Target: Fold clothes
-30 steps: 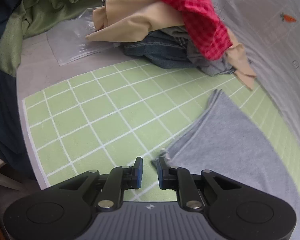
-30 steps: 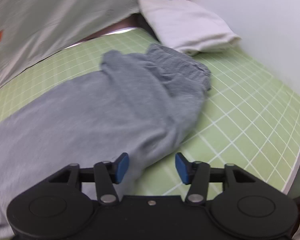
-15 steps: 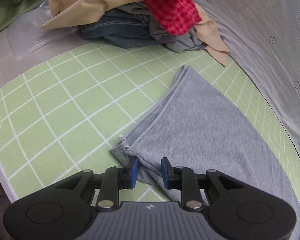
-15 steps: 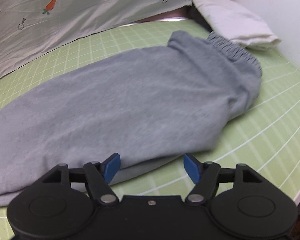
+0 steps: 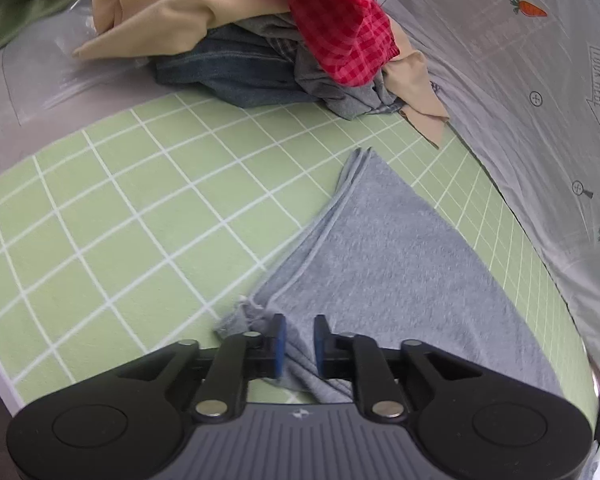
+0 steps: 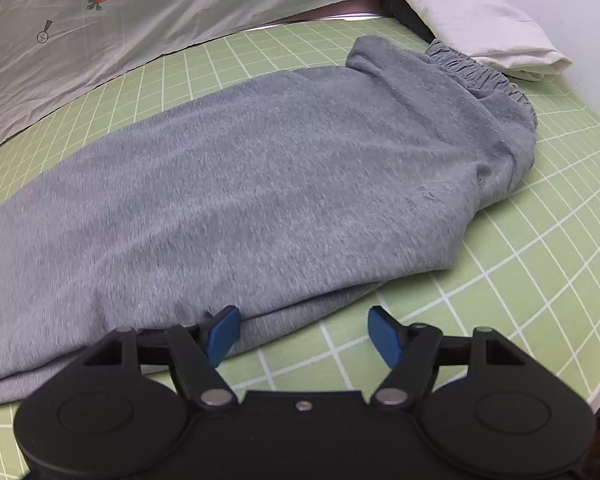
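Observation:
Grey sweatpants [image 6: 260, 168] lie flat on the green grid mat [image 6: 540, 264], with the elastic waistband [image 6: 484, 76] at the far right. The leg end [image 5: 380, 264] shows in the left wrist view, its frayed hem corner [image 5: 240, 316] beside the fingers. My left gripper [image 5: 299, 342] is open only a narrow gap, with the hem cloth between its blue pads; the pads do not pinch it. My right gripper [image 6: 304, 334] is open wide at the pants' near edge, its left pad [image 6: 222, 332] touching the cloth.
A pile of clothes [image 5: 268, 40] with a red checked garment [image 5: 340, 24], a beige one and jeans lies beyond the mat. A grey carrot-print sheet [image 5: 540, 80] runs along the far side. A folded white cloth [image 6: 472, 16] sits by the waistband. The mat's edge [image 6: 596, 376] is at right.
My left gripper moved forward onto the hem corner and its gap widened slightly. My right gripper drew back along the pants, opened wider, and the bunched waist now lies flatter.

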### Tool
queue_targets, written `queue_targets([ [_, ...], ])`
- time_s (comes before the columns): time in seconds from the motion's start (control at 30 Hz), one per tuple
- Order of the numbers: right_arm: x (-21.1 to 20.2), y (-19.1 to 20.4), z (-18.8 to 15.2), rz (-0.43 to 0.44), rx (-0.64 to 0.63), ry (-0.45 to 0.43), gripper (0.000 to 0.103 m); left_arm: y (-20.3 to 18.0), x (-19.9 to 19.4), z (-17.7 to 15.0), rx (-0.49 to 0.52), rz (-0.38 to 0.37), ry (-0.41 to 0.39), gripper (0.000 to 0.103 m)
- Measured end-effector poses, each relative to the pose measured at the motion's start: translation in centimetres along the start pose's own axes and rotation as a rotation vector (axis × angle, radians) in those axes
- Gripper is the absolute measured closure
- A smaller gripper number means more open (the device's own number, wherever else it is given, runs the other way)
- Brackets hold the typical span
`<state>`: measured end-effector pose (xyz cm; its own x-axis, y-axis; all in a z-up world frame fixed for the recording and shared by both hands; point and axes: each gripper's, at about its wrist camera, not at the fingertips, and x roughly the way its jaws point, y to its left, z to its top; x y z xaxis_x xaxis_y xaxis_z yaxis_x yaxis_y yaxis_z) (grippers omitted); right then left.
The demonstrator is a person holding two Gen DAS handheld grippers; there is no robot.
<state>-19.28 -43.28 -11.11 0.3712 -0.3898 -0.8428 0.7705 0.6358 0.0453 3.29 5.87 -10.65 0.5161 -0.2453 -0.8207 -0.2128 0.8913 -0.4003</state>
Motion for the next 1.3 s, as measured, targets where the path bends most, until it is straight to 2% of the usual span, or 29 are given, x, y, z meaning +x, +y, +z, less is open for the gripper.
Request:
queue_targets([
  [0.2,0.0,-0.4,0.2,0.009,-0.001,0.009,0.03,0.0,0.7,0.2,-0.02,0.05,0.044,0.082],
  [0.37,-0.1,-0.7,0.0,0.01,0.011,0.014,0.03,0.4,0.1,0.5,-0.033,0.031,0.054,0.082],
  [0.67,0.3,-0.6,0.0,0.008,0.016,0.017,0.025,0.0,1.3,0.5,-0.031,0.064,0.093,0.082],
  [0.77,0.5,-0.6,0.0,0.006,0.019,0.021,0.019,-0.3,1.4,0.6,-0.018,0.073,0.094,0.082],
  [0.9,0.8,-0.9,0.0,0.006,0.034,0.035,0.001,-0.4,1.5,0.7,-0.017,0.076,0.092,0.082],
  [1.0,0.9,-1.0,0.0,0.008,0.032,0.037,0.0,-0.5,1.5,0.9,-0.015,0.08,0.088,0.082],
  [1.07,1.0,-1.0,0.0,0.004,0.022,0.04,0.0,-0.5,1.3,0.9,-0.011,0.084,0.079,0.086],
  [1.17,1.0,-0.9,0.1,0.002,0.014,0.041,0.0,-0.5,1.1,0.9,-0.004,0.09,0.065,0.098],
  [1.3,1.0,-1.0,0.2,0.004,0.01,0.046,0.0,-1.2,-0.6,1.3,0.028,0.074,-0.003,0.101],
])
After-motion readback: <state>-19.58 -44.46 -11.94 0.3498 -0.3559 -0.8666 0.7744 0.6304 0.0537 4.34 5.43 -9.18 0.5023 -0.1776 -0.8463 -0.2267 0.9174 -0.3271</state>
